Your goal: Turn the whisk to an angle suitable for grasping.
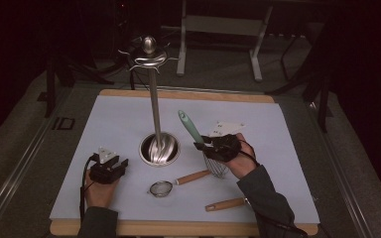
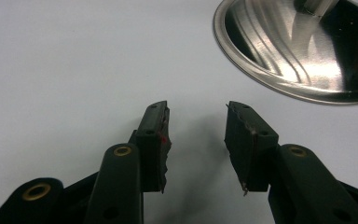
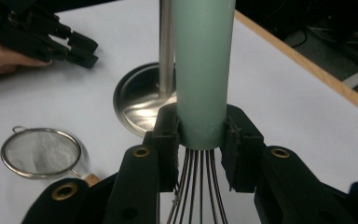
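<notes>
— White sheeting covers the table, dark room behind. Where's the whisk?

— Right of the steel stand, lifted off the sheet; the right gripper clamps its green handle just above the wires.

— And the left gripper?

— Near left, jaws apart, nothing between them. A strainer lies near the front edge.

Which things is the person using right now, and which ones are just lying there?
In use:
- green-handled wire whisk, clamped in the right gripper
- tall steel utensil stand with hooks, probably where it will hang

Lying about:
- small mesh strainer with wooden handle
- wooden-handled tool near the table's front edge
- white card
- left gripper, open, idle
</notes>
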Action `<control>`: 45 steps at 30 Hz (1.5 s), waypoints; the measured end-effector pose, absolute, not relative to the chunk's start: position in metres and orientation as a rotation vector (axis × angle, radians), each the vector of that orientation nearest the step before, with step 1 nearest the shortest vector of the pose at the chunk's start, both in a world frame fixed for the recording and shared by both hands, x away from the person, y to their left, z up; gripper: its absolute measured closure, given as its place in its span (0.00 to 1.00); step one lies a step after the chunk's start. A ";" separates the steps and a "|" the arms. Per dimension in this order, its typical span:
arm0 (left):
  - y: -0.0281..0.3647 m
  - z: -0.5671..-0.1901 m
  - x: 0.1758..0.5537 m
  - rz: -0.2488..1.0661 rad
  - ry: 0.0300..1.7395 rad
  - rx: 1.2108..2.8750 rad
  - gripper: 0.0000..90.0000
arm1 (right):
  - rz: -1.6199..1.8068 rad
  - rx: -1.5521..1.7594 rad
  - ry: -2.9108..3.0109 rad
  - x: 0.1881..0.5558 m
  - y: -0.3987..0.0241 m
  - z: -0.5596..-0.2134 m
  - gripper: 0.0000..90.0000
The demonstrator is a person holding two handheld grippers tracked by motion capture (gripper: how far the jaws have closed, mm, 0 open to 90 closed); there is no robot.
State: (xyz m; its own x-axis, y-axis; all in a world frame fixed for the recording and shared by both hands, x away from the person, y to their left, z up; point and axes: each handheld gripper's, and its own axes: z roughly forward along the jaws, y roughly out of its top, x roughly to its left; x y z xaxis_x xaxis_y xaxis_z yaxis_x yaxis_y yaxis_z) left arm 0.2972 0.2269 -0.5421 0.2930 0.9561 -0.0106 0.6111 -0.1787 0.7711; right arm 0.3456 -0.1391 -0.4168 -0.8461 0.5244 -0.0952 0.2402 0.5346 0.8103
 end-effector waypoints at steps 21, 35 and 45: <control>0.227 -0.542 0.297 0.647 1.400 1.881 0.66 | 1.363 0.594 2.296 0.337 -0.117 -0.378 0.77; 0.227 -0.542 0.298 0.643 1.401 1.882 0.66 | 1.383 0.550 2.225 0.331 -0.108 -0.351 0.77; 0.227 -0.542 0.298 0.643 1.401 1.884 0.66 | 1.386 0.528 2.209 0.328 -0.105 -0.343 0.77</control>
State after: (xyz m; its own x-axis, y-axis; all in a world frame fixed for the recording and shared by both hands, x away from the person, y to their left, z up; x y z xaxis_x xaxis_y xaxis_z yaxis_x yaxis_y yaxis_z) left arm 0.2975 0.2274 -0.5422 0.2942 0.9556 -0.0142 0.6122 -0.1770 0.7707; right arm 0.3280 -0.1046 -0.3428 -0.8123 0.5518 -0.1889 0.0700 0.4138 0.9077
